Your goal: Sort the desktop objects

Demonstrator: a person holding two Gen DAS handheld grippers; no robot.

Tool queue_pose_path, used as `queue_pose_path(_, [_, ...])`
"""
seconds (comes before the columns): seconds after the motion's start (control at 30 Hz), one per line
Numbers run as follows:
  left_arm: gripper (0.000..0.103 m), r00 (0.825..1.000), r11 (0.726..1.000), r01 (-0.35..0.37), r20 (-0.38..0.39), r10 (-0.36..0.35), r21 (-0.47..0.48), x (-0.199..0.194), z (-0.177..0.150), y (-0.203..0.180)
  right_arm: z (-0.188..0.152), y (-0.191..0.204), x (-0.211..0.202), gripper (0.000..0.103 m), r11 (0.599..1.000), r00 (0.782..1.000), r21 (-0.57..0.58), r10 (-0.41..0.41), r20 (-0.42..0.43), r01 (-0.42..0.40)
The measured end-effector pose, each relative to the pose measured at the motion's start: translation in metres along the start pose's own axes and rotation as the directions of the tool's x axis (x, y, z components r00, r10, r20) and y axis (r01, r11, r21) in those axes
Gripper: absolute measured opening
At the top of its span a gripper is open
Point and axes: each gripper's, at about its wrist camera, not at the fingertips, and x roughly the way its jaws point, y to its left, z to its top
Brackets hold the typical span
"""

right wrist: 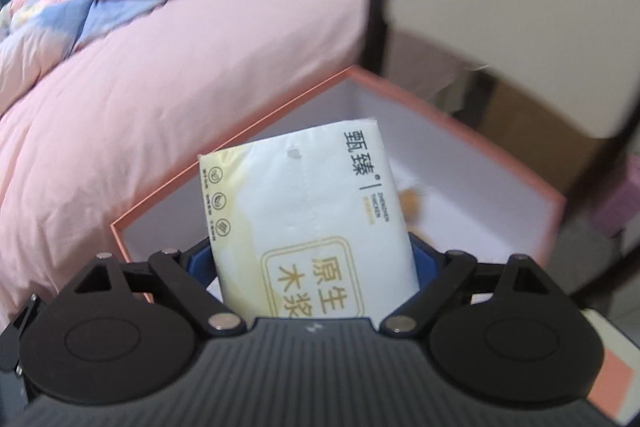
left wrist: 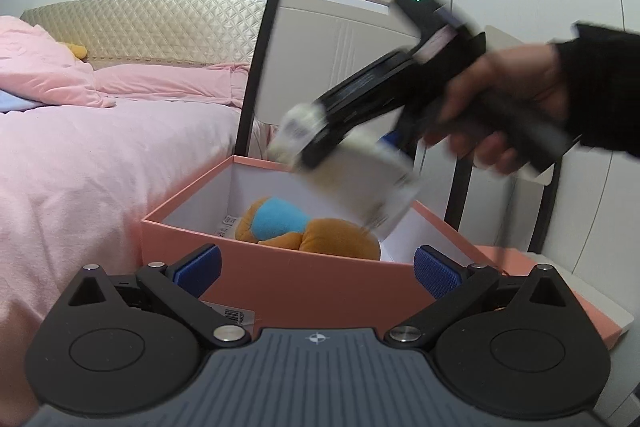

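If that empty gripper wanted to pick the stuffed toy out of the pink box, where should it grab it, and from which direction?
Probably from straight above, since the pink box walls block any sideways approach. The plush toy lies low on the box floor; its narrower middle, around the blue patch, looks easiest for the open left gripper to span. The right gripper, holding the tissue pack, is over the box now.

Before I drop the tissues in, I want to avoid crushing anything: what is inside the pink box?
Inside the pink box lies an orange and blue plush toy with a white tag. The tissue pack in the right gripper hides the box's right part.
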Motion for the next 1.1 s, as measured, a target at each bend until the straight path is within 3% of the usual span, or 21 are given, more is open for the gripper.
queue_pose_path(0.27, [0.103, 1.0, 0.996, 0.002, -0.008, -0.003, -0.093, 0.001, 0.003, 0.02, 0.015, 0.024, 0.095, 0.092, 0.996, 0.987, -0.002, 0.087, -0.137, -0.088])
queue_pose_path(0.53, [0.103, 1.0, 0.995, 0.002, -0.014, -0.003, -0.103, 0.001, 0.004, 0.022, 0.015, 0.019, 0.114, 0.093, 0.995, 0.984, 0.003, 0.098, -0.151, -0.099])
queue_pose_path(0.67, [0.103, 1.0, 0.995, 0.006, -0.01, -0.007, -0.1, -0.001, 0.003, 0.021, 0.014, 0.019, 0.097, 0.103, 0.997, 0.99, 0.0, 0.082, -0.112, -0.082])
queue_pose_path(0.9, [0.103, 0.999, 0.993, 0.035, -0.002, -0.035, -0.108, -0.004, 0.006, 0.018, 0.003, 0.019, 0.026, 0.103, 1.0, 1.0, 0.001, 0.0, 0.016, 0.0])
queue_pose_path(1.1, [0.103, 0.999, 0.995, 0.042, 0.001, -0.042, -0.092, -0.006, 0.006, 0.013, -0.036, 0.006, -0.041, 0.103, 0.993, 0.987, 0.071, -0.099, 0.131, 0.09])
